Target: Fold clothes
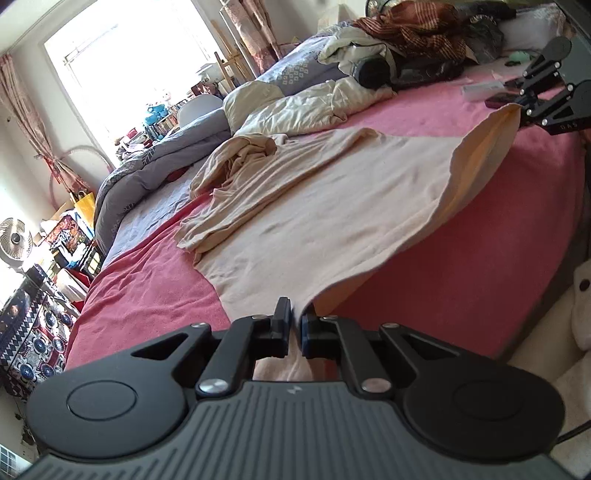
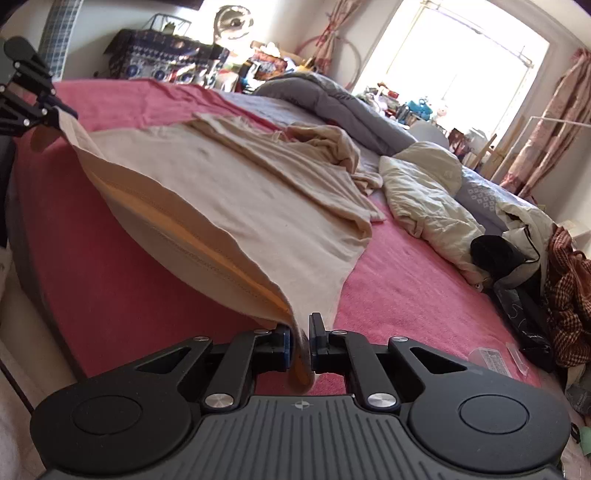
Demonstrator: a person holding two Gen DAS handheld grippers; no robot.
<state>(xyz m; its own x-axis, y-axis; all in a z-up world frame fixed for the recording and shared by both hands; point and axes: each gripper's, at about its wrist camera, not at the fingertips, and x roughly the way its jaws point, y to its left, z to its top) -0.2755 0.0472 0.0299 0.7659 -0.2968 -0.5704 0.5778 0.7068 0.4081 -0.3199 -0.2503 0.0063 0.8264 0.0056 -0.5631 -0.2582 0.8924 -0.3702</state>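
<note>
A beige garment (image 1: 314, 206) lies spread on the pink bed cover (image 1: 480, 240), its far end crumpled. My left gripper (image 1: 295, 325) is shut on one corner of its near hem. My right gripper (image 2: 302, 338) is shut on the other hem corner; it also shows in the left wrist view (image 1: 522, 107). The hem (image 2: 184, 236) hangs lifted between the two grippers above the bed cover (image 2: 110, 266). The garment (image 2: 229, 177) stays on the bed further out. The left gripper shows at the far left of the right wrist view (image 2: 61, 110).
A cream quilt (image 1: 295, 107) and a grey duvet (image 1: 155, 166) lie beyond the garment. A heap of clothes with a checked brown cloth (image 1: 417, 26) and a black bag (image 2: 495, 254) sits at the bed's head end. Small packets (image 2: 491, 358) lie on the cover. A fan (image 1: 14, 240) stands beside the bed.
</note>
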